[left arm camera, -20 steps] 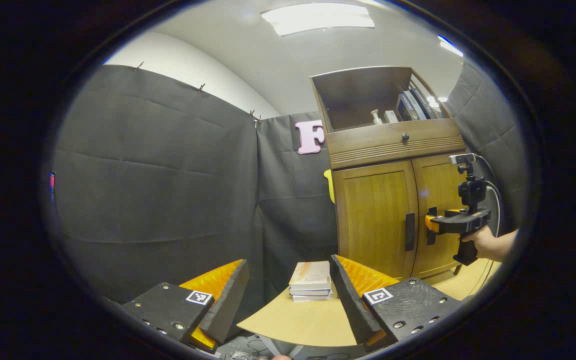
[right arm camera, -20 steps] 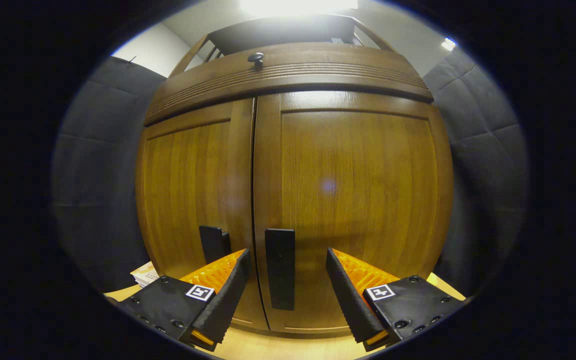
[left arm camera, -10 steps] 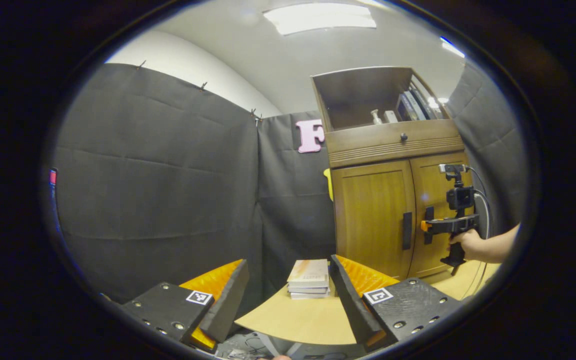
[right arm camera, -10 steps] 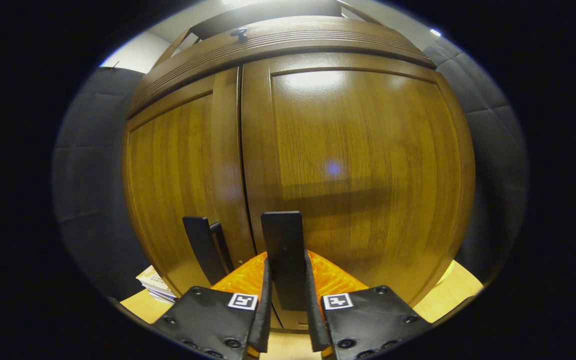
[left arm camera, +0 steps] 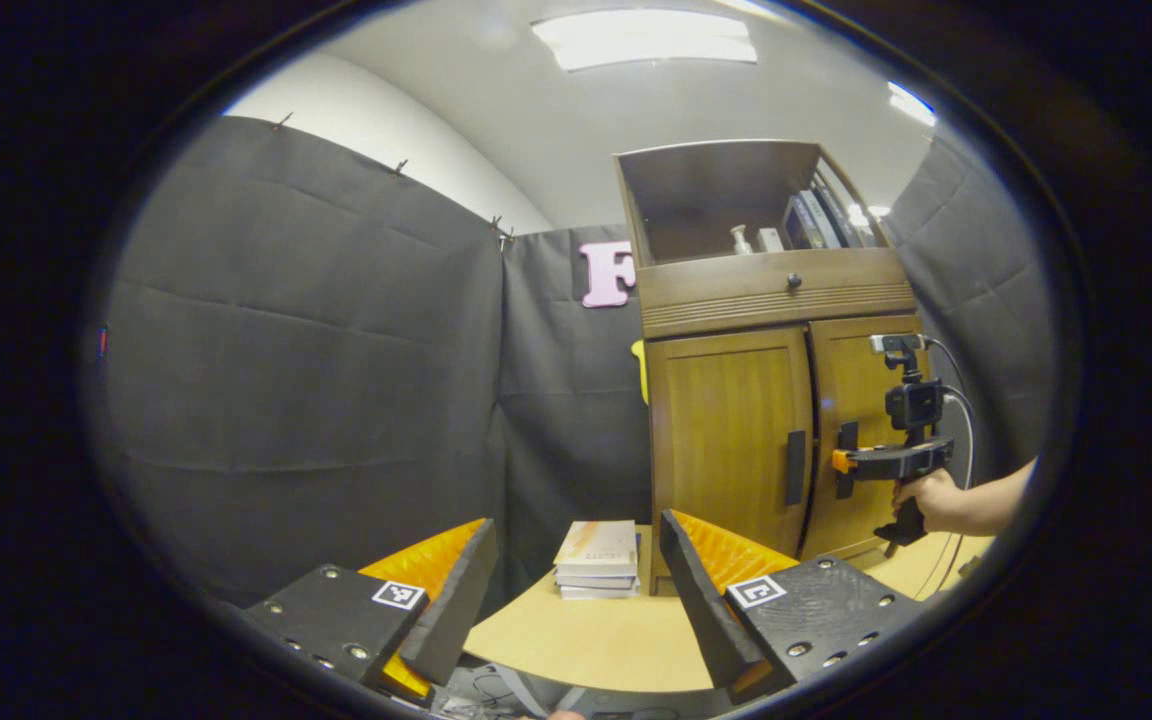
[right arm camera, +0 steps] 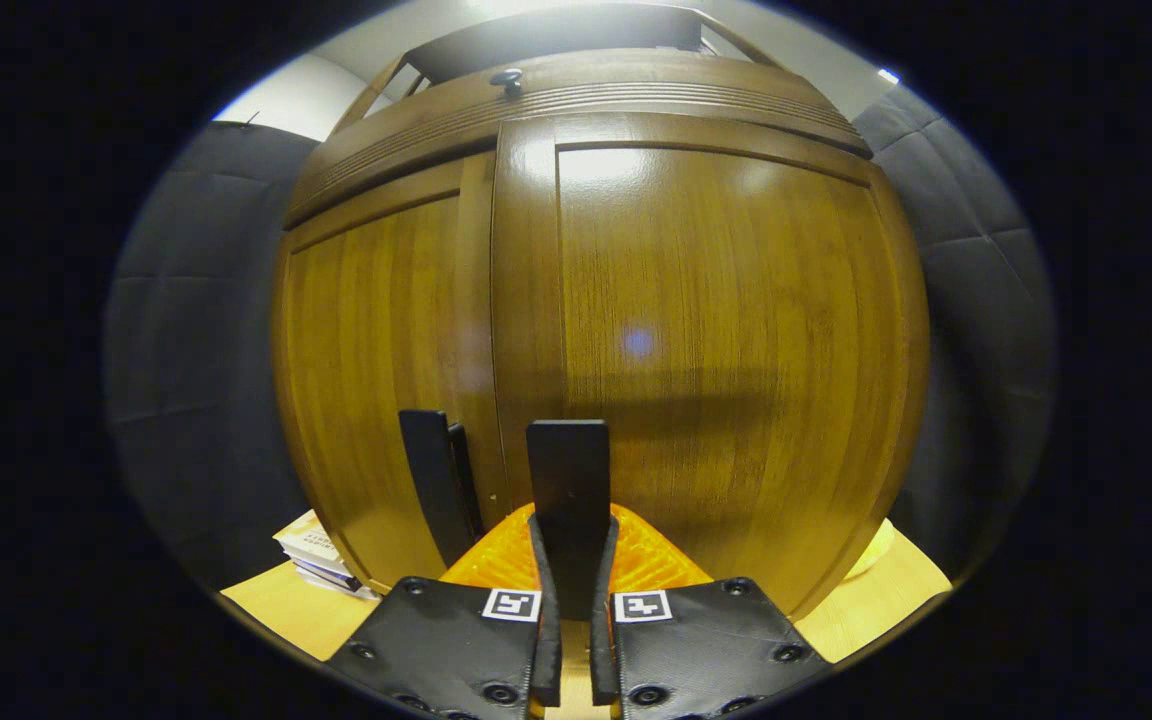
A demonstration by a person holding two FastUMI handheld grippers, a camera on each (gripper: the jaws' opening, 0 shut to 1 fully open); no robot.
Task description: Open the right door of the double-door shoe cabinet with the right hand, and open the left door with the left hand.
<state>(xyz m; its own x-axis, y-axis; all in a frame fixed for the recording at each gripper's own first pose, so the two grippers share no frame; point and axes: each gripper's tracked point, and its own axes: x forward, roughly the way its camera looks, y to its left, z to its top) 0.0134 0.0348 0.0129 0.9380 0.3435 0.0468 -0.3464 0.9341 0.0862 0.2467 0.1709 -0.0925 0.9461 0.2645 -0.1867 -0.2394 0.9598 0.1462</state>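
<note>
Right gripper [right arm camera: 570,600] clamps the right door's handle [right arm camera: 567,490]; cabinet [left arm camera: 766,400] stands at the table's [left arm camera: 586,640] far edge. Risk: straight pull fights the hinge, pads slip. Left gripper [left arm camera: 576,590] hangs open, well apart.

Light wooden table [left arm camera: 596,640], pale yellow top, rounded near edge. Shoe cabinet [left arm camera: 736,440] stands directly on it toward the far right. A small stack of books [left arm camera: 596,560], perhaps three or four, lies flat on the top just left of the cabinet's lower corner; in the right gripper view the same stack [right arm camera: 316,555] shows at the cabinet's left base.
</note>
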